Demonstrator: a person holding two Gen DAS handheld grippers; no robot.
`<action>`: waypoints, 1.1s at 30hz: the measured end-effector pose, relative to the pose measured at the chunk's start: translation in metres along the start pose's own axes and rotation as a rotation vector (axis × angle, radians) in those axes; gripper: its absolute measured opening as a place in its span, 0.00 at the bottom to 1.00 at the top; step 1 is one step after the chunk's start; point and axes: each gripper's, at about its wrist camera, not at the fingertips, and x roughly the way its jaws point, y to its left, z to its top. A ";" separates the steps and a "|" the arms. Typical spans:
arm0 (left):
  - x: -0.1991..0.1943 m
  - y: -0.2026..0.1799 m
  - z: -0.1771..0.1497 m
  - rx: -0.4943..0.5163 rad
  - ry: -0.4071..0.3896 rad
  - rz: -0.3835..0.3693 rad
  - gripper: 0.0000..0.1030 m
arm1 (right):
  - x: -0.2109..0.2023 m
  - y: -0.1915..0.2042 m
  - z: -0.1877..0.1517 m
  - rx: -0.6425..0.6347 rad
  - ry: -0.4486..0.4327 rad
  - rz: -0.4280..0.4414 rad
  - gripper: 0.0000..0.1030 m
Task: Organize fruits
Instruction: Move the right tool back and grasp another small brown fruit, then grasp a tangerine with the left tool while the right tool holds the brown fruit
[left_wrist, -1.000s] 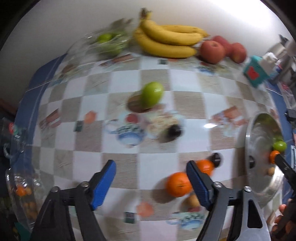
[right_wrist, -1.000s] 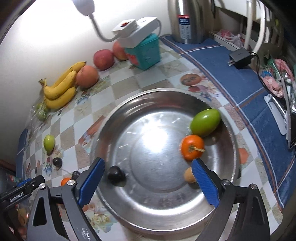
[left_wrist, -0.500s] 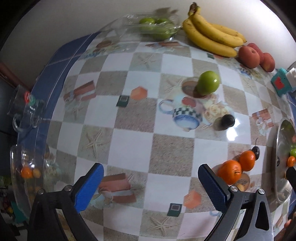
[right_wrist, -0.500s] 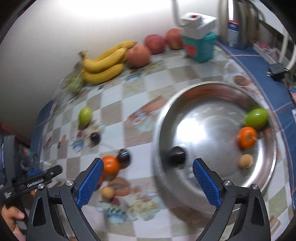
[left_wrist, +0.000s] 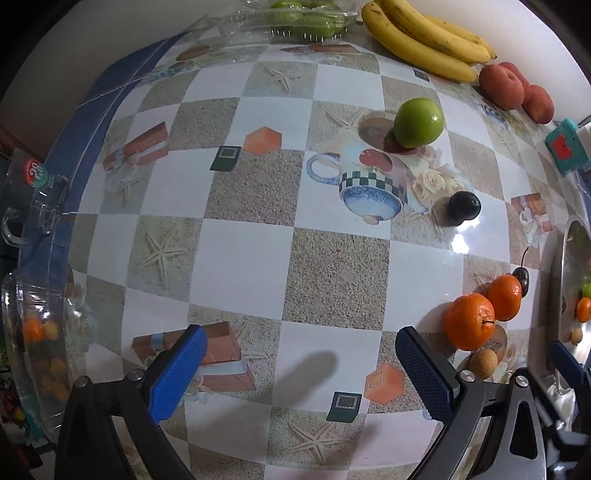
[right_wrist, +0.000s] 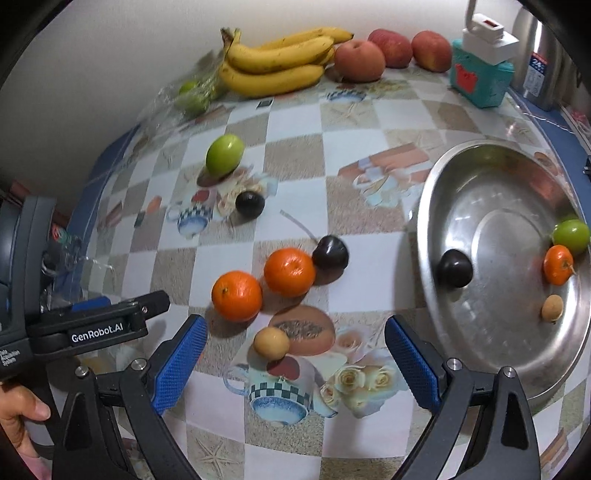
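The 2 oranges (right_wrist: 289, 272) lie touching each other on the checked worktop (right_wrist: 295, 155), left of the steel pan (right_wrist: 480, 332), with a dark cherry (right_wrist: 330, 252) against the right-hand one and a small tan longan (right_wrist: 270, 343) just in front. I judge them firm, light and round with a slightly dimpled skin, so they should take a squeeze across the widest part, though they may roll if nudged off-centre. The cherry and longan look small and smooth (more apt to slip or bruise), so a gentle pinch across the middle suits them.

Loose on the worktop: 2 oranges, 1 stemmed cherry, 1 longan, 1 dark plum (right_wrist: 250, 204), 1 green fruit (right_wrist: 224, 154). In the pan: 1 dark plum, 1 green fruit, 1 small orange, 1 longan. Against the wall: 1 bunch of bananas (right_wrist: 280, 59), 3 red apples (right_wrist: 359, 55), and a clear pack of green fruit.

The right tool (right_wrist: 295, 363) is spread wide and empty, poised over the longan. The left tool (left_wrist: 301, 369) is spread fully too, holding nothing, above bare worktop.
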 end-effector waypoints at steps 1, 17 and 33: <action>0.002 0.000 0.001 -0.001 0.004 0.001 1.00 | 0.003 0.003 -0.001 -0.011 0.007 -0.007 0.94; 0.020 -0.008 0.020 0.006 0.014 -0.005 1.00 | 0.044 0.023 -0.011 -0.148 0.087 -0.118 0.63; 0.024 -0.017 0.026 0.014 0.011 -0.002 1.00 | 0.054 0.047 -0.019 -0.242 0.075 -0.136 0.50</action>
